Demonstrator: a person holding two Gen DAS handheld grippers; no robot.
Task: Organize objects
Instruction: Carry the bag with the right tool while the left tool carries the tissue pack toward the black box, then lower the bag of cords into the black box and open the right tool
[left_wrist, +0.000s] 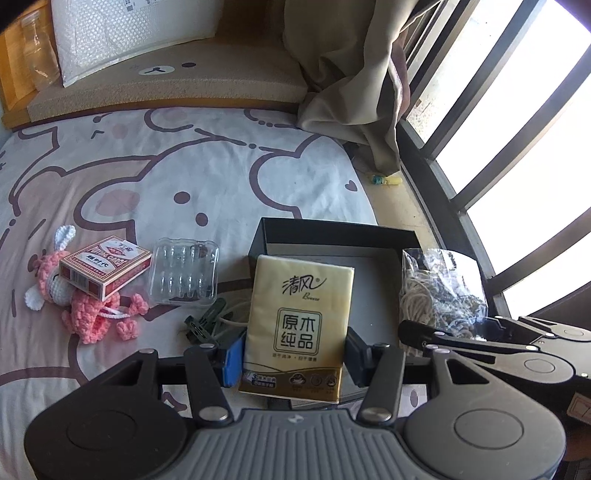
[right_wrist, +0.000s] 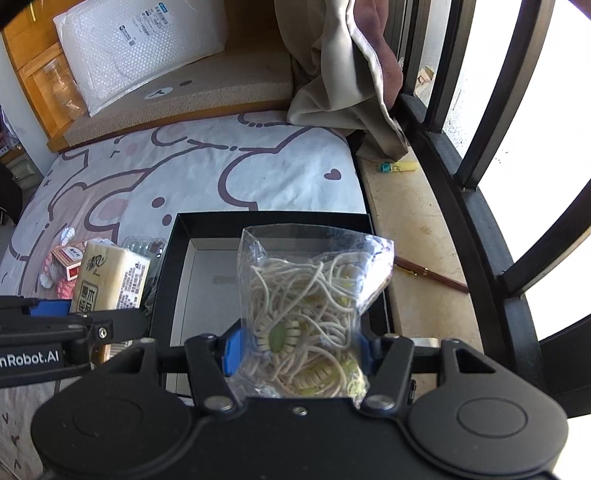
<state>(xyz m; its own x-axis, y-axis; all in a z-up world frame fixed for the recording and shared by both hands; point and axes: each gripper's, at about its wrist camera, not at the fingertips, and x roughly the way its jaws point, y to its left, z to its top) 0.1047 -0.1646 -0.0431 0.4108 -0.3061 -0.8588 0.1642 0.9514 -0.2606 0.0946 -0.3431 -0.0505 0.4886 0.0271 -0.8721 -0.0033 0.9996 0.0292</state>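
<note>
Here we log, from the left wrist view only, a green clip (left_wrist: 208, 320) beside the clear plastic tray (left_wrist: 183, 272); the right wrist view alone shows a brown pen (right_wrist: 430, 274) on the sill. Our left gripper (left_wrist: 293, 350) clamps the tissue pack (left_wrist: 299, 325); our right gripper (right_wrist: 297, 350) pinches the bag of cords (right_wrist: 312, 314), both over the black box (right_wrist: 273, 223).

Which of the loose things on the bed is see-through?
The plastic tray, lying empty between the card box and the black box. The card box is red printed cardboard, the pink knitted toy is yarn, and the green clip is solid.
</note>
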